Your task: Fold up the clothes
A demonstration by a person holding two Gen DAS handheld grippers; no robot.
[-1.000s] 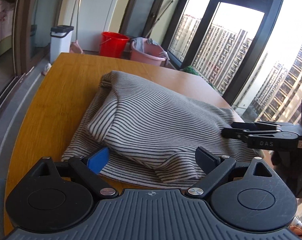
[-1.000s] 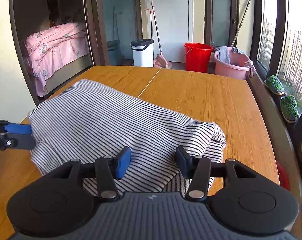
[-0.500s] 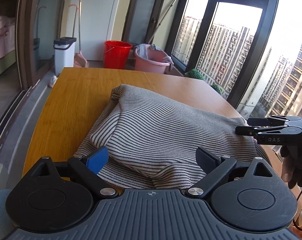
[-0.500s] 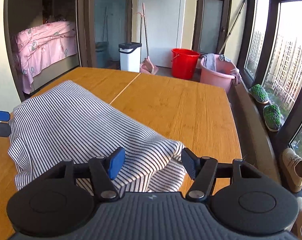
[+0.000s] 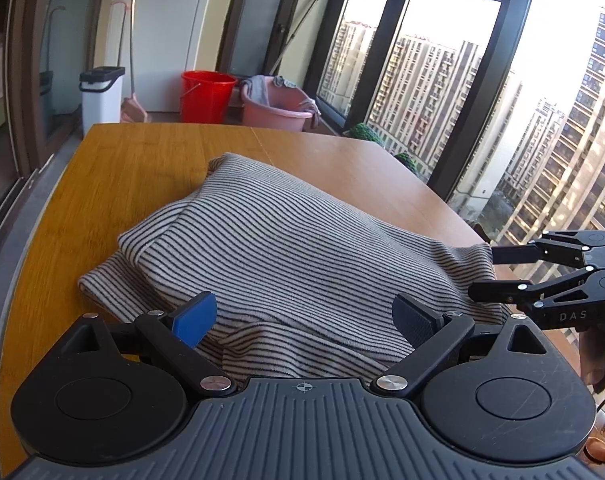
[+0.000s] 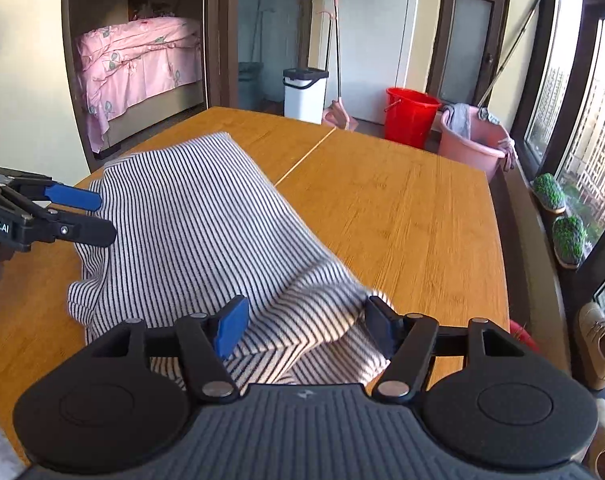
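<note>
On bench [image 6: 402,208], near edge: striped top [image 5: 302,248], folded into a thick bundle, lying flat and loosely layered, lower layer sticking out on the side away from the window.

Left gripper [image 5: 304,318]: jaws wide, straddling near hem of top, pads clear of cloth, nothing held. Right gripper [image 6: 306,326]: jaws opening, cloth bunched between them at the window-side corner of top, pads not seen pressing; corner blurred, apparently dropping free.

Judged stage: fold just laid, release under way, next fold or squaring not yet begun.

Risks noted:
- Corner snagging on right pad during release, dragging upper layer off line; cause, cloth draped against inner face of pad.
- Upper layer springing back open; cause, bulky knit, no pressing down.
- Uneven edges carried into next fold; cause, lower layer already protruding.
- Bundle sliding toward near edge of bench if pulled; cause, smooth wood, little overhang margin.
</note>
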